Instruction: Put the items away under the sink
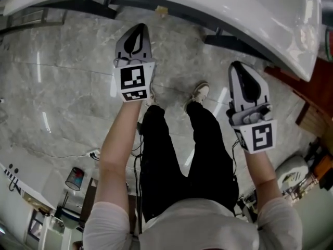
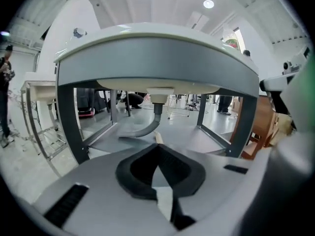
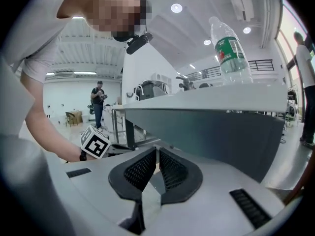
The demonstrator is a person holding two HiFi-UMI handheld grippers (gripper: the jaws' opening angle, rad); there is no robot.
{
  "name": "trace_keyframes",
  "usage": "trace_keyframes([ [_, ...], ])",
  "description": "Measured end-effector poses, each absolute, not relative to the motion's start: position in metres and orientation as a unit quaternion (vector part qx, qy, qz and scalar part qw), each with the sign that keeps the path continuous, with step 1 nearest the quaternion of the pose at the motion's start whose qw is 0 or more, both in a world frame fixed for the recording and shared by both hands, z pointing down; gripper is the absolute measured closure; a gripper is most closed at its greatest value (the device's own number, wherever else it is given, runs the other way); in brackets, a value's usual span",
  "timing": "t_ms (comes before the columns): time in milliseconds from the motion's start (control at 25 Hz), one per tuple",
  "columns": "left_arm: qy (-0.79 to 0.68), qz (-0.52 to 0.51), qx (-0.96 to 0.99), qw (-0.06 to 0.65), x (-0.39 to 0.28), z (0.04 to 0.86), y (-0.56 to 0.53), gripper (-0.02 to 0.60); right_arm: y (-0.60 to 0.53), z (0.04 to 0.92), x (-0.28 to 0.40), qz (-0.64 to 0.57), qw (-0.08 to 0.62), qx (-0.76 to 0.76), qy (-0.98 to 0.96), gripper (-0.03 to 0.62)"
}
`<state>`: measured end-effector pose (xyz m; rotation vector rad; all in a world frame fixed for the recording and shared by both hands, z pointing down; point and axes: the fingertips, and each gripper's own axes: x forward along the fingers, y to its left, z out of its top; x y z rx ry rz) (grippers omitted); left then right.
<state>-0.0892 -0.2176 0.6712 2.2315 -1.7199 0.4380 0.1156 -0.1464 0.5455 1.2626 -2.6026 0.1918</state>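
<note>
The white sink [image 1: 218, 4] stands on a dark frame [image 2: 66, 117], with a grey drain pipe [image 2: 147, 127] hanging under it. On the floor beneath lies a small beige item [image 1: 162, 9], which the left gripper view also shows [image 2: 158, 137]. My left gripper [image 1: 139, 27] is shut and empty in front of the sink, aimed at the space under it [image 2: 157, 144]. Further right, my right gripper [image 1: 235, 64] is near the sink's front edge, its jaws together with nothing between them [image 3: 157, 150]. A clear water bottle [image 3: 227, 48] with a green label stands on the sink's top.
The person's legs and shoes [image 1: 197, 92] are on the grey marble floor between the grippers. Wooden furniture [image 1: 312, 105] stands to the sink's right. A metal rack [image 2: 39, 127] is to its left. A small can [image 1: 75, 178] and cables lie behind the person.
</note>
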Motion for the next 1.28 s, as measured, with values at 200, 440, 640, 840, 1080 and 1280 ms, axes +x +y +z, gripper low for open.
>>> trace_keyframes([
  [200,-0.603,0.149,0.767,0.161,-0.090,0.630,-0.194,0.578,-0.135,0.510,0.122,0.070,0.130,0.428,-0.892,0.549],
  [440,-0.605,0.152,0.760,0.180,-0.094,0.568,-0.164,0.579,-0.129,0.449,0.120,0.101,0.103,0.431,-0.891,0.549],
  [640,-0.603,0.134,0.767,0.174,-0.090,0.504,-0.146,0.580,-0.124,0.396,0.118,0.106,0.086,0.435,-0.890,0.549],
  [840,-0.615,0.113,0.762,0.168,-0.095,0.447,-0.140,0.580,-0.127,0.352,0.126,0.092,0.078,0.442,-0.889,0.549],
  [1080,-0.620,0.106,0.764,0.145,-0.100,0.371,-0.128,0.580,-0.133,0.283,0.139,0.089,0.035,0.454,-0.886,0.549],
  [1280,-0.607,0.098,0.778,0.127,-0.095,0.312,-0.116,0.580,-0.134,0.230,0.154,0.071,0.005,0.458,-0.886,0.549],
])
